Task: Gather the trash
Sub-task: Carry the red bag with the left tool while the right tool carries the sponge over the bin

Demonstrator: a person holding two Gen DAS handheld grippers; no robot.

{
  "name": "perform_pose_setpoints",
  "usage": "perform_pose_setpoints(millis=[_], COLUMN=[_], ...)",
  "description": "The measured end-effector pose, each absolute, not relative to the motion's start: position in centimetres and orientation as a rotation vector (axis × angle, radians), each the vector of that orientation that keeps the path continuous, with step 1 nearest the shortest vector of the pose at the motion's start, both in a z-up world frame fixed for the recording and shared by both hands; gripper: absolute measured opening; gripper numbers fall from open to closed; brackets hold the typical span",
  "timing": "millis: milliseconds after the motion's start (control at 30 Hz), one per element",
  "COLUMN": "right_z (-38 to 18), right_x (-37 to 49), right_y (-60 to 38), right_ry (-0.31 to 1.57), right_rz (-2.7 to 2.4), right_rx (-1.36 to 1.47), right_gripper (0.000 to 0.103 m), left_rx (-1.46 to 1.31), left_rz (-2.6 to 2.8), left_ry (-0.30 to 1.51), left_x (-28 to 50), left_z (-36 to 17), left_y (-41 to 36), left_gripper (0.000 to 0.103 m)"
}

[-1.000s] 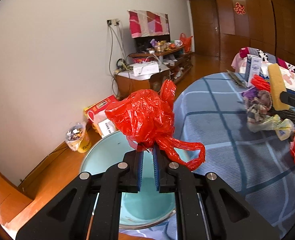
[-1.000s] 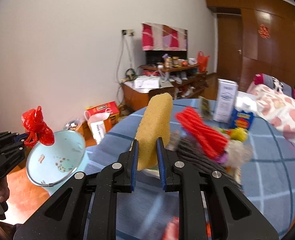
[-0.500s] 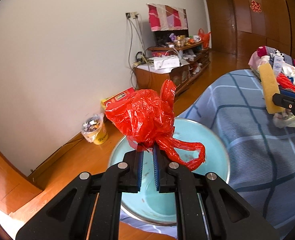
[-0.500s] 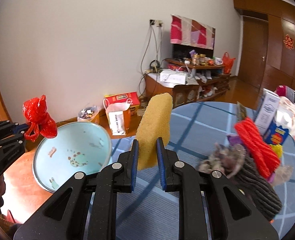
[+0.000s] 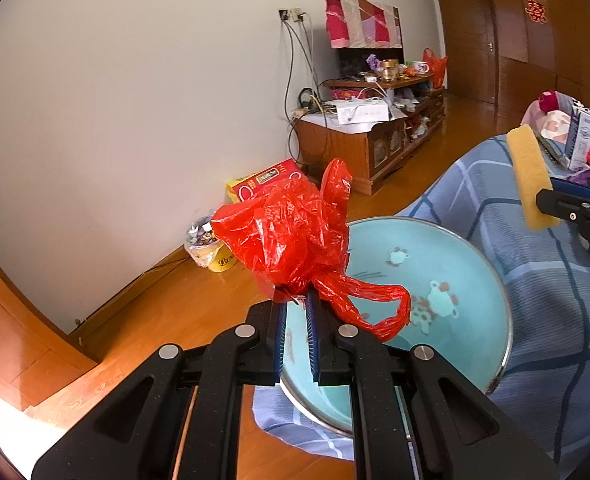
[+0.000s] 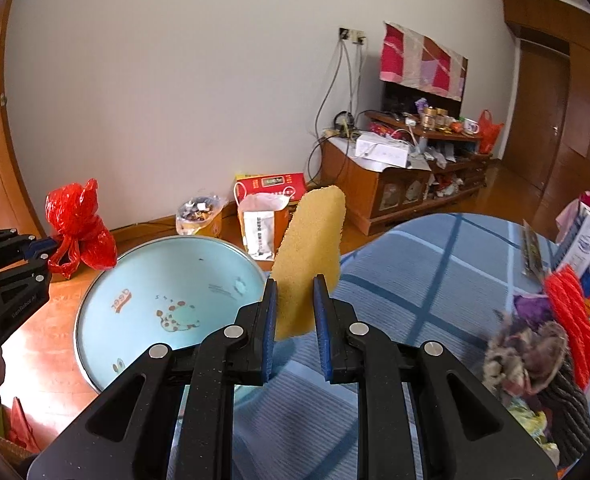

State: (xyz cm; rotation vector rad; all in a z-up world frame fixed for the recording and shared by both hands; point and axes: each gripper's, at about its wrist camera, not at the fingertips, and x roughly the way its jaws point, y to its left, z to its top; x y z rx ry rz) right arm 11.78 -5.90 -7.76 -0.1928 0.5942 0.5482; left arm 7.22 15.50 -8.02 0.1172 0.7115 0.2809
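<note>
The left gripper [image 5: 296, 312] pinches a crumpled red plastic bag [image 5: 291, 236], held above the pale blue basin [image 5: 467, 280] at its 9 o'clock rim. The right gripper [image 6: 293, 312] clamps a yellow sponge [image 6: 309, 256], long axis upright, over the basin's 3 o'clock edge. Both loads look ready to drop; the basin lies below each gripper's fingers, the left nearer.

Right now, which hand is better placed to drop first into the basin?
Left. Its gripper holds the red bag right at the basin rim. The right gripper holds the sponge just off the opposite rim.
</note>
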Motion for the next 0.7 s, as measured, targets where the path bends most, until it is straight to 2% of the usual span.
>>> perform_pose_setpoints(millis=[700], right_z=[-8.7], right_x=[11.9], right_y=[-1.3], right_ry=[0.613], right_rz=[0.628], right_rx=[-0.242], right_gripper=[0.019], left_rx=[0.100], left_rz=[0.325], left_ry=[0.734], left_x=[7.3], left_z=[-8.3], left_y=[17.5], left_gripper=[0.010])
